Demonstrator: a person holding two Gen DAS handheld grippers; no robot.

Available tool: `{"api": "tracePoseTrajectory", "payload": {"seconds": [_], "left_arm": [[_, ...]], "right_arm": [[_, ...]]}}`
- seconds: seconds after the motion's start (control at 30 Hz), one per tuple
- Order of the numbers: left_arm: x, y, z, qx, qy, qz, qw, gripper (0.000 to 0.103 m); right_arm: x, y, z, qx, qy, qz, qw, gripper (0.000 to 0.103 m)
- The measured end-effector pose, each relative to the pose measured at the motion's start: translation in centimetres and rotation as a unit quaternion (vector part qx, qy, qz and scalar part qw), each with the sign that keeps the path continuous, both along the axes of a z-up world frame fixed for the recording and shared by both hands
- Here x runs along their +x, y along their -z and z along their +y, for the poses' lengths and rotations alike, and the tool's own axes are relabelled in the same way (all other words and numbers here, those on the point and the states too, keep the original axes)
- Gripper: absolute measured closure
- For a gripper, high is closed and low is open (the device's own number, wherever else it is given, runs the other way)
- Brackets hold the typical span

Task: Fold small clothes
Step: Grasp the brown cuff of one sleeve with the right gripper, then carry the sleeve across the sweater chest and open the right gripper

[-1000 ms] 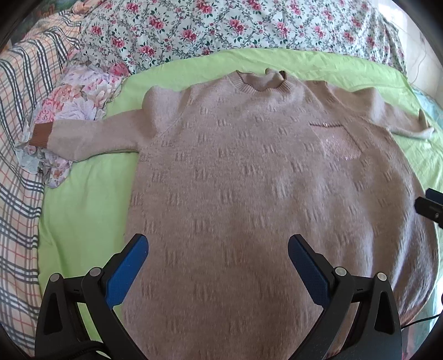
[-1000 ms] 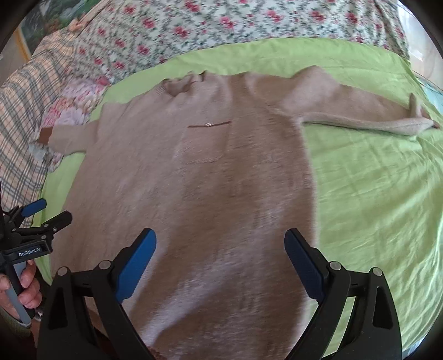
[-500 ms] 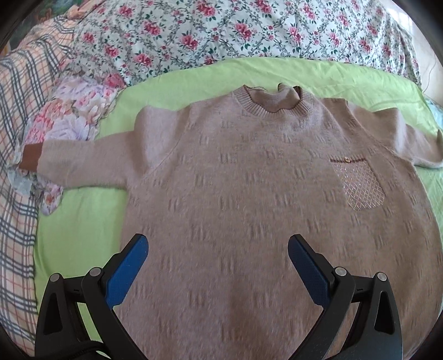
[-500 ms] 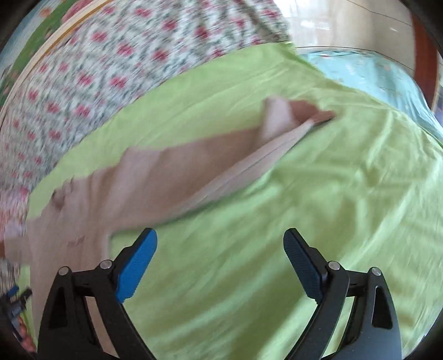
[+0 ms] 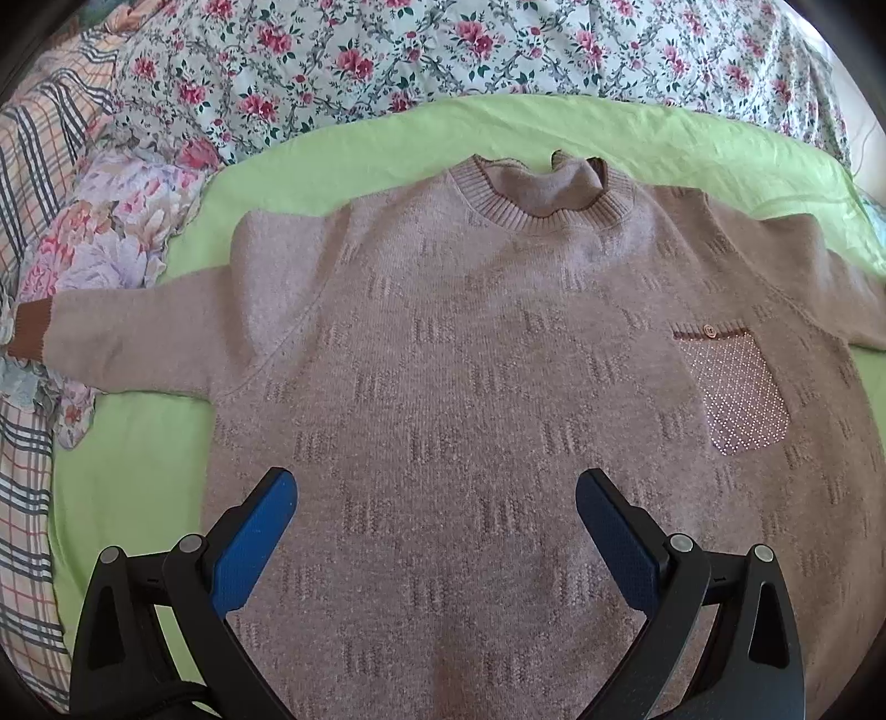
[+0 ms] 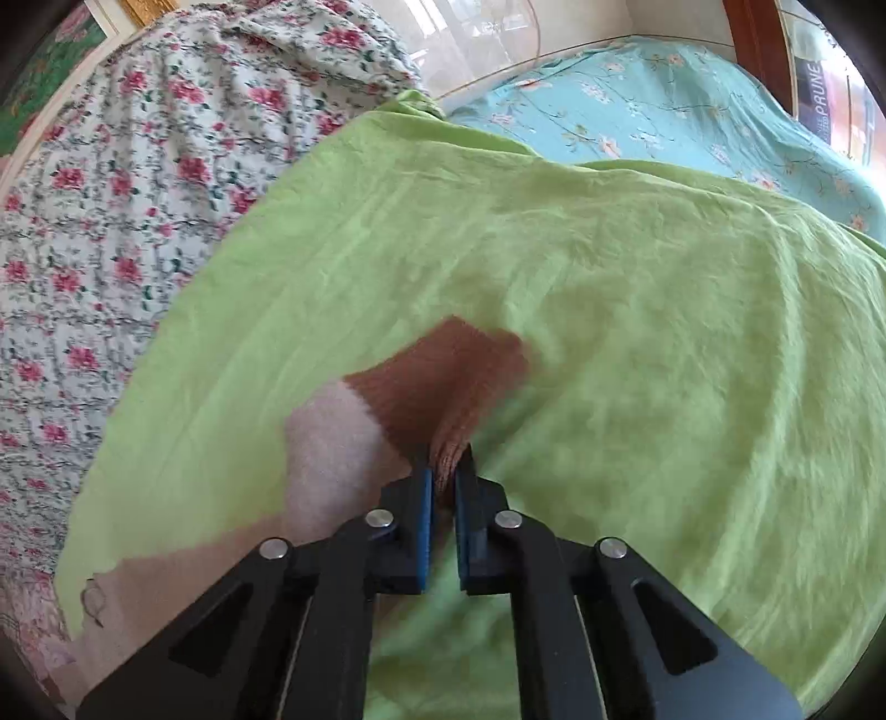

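A beige knit sweater (image 5: 470, 360) lies flat, front up, on a green sheet (image 5: 127, 459), collar at the far side, a sparkly chest pocket (image 5: 736, 399) on the right. Its left sleeve ends in a brown cuff (image 5: 30, 329) at the left edge. My left gripper (image 5: 434, 498) is open and empty above the sweater's lower body. In the right wrist view my right gripper (image 6: 446, 471) is shut on the brown cuff (image 6: 454, 382) of the other sleeve (image 6: 332, 443), which lies on the green sheet (image 6: 637, 332).
Floral bedding (image 5: 443, 50) lies along the far side, with a crumpled floral cloth (image 5: 111, 238) and plaid fabric (image 5: 27, 498) on the left. In the right wrist view a turquoise floral cover (image 6: 664, 111) lies beyond the green sheet.
My right gripper swung from above the sweater body to the right sleeve's end and closed on its cuff. My left gripper moved forward over the sweater and stayed open.
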State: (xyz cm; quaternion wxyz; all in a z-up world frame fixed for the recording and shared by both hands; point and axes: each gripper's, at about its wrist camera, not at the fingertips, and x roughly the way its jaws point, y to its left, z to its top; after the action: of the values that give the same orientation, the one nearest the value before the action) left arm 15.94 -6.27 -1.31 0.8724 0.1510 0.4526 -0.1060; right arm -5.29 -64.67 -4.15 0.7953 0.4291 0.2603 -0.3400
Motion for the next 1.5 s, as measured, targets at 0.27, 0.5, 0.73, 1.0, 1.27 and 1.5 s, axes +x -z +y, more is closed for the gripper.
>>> {"api": "tracePoseTrajectory", "payload": {"seconds": [0.27, 0.5, 0.73, 1.0, 1.27, 1.5], "left_arm": [[-0.5, -0.2, 1.2, -0.022, 0.003, 0.002, 0.9997, 0.002], [-1.1, -0.9, 4.1, -0.052, -0.006, -0.003, 0.9986, 0.002], [-0.6, -1.2, 6.9, -0.094, -0.008, 0.0, 0.9956, 0.002], [1.6, -0.2, 7.2, -0.149, 0.007, 0.03, 0.9884, 0.002], [7.0, 2.8, 3.1, -0.218, 0.019, 0.109, 0.9696, 0.002], [11.5, 3.4, -1.0, -0.244, 0.029, 0.096, 0.9646, 0.059]], "right_arm": [[5.9, -7.9, 13.2, -0.041, -0.167, -0.09, 0.981, 0.096], [16.8, -9.1, 28.7, 0.028, -0.334, -0.145, 0.931, 0.096], [26.5, -7.4, 39.5, 0.078, -0.424, -0.121, 0.894, 0.096], [29.8, -4.4, 44.4, 0.118, -0.454, -0.08, 0.88, 0.071], [22.7, -7.7, 40.5, 0.082, -0.407, -0.135, 0.9, 0.051], [13.7, -8.2, 35.8, 0.058, -0.319, -0.158, 0.933, 0.051]]}}
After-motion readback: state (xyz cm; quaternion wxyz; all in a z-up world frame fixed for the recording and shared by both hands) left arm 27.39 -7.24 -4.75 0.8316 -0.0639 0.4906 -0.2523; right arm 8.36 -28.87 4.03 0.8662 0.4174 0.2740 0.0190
